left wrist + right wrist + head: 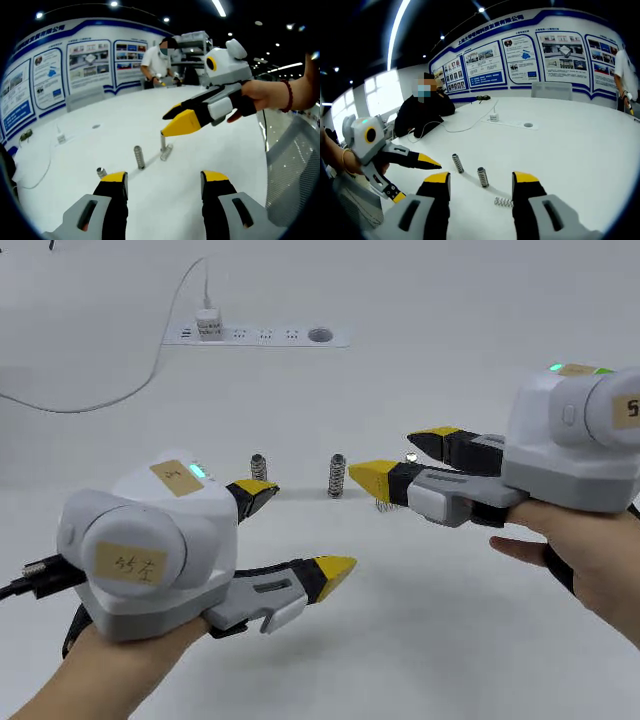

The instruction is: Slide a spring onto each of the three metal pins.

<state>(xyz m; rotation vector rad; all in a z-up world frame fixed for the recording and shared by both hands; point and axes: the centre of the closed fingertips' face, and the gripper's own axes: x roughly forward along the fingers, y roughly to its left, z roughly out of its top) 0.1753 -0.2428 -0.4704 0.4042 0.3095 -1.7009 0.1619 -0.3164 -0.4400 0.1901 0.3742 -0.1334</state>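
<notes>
Two upright pins wear springs: the left pin [259, 466] [102, 173] [456, 163] and the middle pin [337, 475] [139, 156] [483, 177]. A third pin [411, 457] [163, 141] stands bare, partly hidden behind my right gripper in the head view. A loose spring [383, 505] [167, 152] [503, 202] lies flat on the white table beside that pin. My right gripper [385, 455] [175, 117] [481, 176] hovers open just above the loose spring. My left gripper [300, 530] [165, 176] [417, 180] is open and holds nothing, its upper jaw close to the left pin.
A white power strip [260, 335] with a plugged-in charger and a cable [150, 370] lies at the far side of the table [420, 640]. A person [422, 112] sits at the table's far end, and another person [159, 62] stands at a bench behind.
</notes>
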